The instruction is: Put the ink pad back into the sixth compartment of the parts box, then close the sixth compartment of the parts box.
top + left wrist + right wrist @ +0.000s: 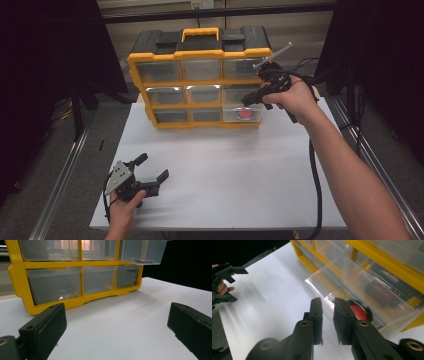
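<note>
- Table (220, 175): a white top carried everything listed here, with dark floor and metal rails to either side.
- Organizer (200, 80): a yellow-framed cabinet with a black lid and a yellow carry handle stood upright at the far edge of the table. It held three rows of three clear drawers. In the left gripper view its lower rows (75, 282) appeared close in front.
- Drawer (242, 100): the clear drawer at the right end of the middle row stood pulled out of the frame toward the person, above the bottom right drawer. In the right gripper view its front wall (329, 293) sat between the two jaws.
- Right gripper (248, 100): held in the person's right hand (295, 97) in front of the right column of the organizer. Its jaws stood narrow, one on each side of the front wall of the drawer (327, 315); whether the pads pressed on the plastic could not be told.
- Left gripper (152, 167): held in the left hand (125, 202) low over the near left part of the table, well apart from the organizer. Its jaws stood wide and released, with bare table between them (116, 322).
- Red disc (245, 114): a round red piece in a dark ring lay inside the bottom right drawer, seen through the clear plastic just behind the right jaw (359, 312).
</note>
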### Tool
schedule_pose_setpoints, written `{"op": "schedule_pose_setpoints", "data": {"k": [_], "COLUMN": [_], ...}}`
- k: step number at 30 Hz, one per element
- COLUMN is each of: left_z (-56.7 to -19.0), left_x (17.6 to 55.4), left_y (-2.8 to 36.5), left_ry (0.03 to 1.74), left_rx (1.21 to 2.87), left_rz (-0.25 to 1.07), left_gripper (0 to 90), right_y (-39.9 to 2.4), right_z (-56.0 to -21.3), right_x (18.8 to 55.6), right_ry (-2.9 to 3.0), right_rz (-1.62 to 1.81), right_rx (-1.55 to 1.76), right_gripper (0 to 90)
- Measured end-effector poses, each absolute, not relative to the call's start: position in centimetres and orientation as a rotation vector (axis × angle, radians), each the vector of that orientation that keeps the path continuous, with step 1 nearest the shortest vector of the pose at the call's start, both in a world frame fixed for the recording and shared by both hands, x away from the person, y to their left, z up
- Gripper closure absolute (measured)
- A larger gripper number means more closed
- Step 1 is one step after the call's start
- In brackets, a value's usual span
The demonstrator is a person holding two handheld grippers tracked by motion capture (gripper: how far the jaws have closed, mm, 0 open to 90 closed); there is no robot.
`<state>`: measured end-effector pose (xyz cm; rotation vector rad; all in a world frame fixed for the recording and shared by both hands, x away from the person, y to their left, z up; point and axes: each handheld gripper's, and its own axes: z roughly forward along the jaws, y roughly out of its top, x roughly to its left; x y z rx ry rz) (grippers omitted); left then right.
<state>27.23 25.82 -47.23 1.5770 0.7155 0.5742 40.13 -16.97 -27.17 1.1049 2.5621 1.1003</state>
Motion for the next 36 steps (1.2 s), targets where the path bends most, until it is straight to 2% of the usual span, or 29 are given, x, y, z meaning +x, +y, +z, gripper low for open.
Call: {"op": "schedule_pose_setpoints", "data": {"k": [6,11,33,36], "left_z": [-47.3,-47.3,-47.2,-47.3], "left_x": [27.2,27.1,27.2,27.3], "left_y": [25.7,25.7,26.0,25.7], "left_ry": [0.725,0.723,0.712,0.722], "left_rx": [1.56,1.565,1.597,1.563], "left_rz": [0.557,0.558,0.579,0.562], "left_gripper": [2.4,2.4,2.4,2.4], "right_y": [-16.5,-16.5,-16.2,-16.3], "right_z": [-27.4,-27.5,-29.3,-29.3], "right_x": [39.4,39.0,39.0,39.0], "right_ry": [2.616,2.636,2.695,2.695], "right_rz": [1.089,1.071,1.022,1.021], "right_rx": [1.017,0.991,0.956,0.957], "right_gripper": [86.2,88.2,88.2,88.0]}}
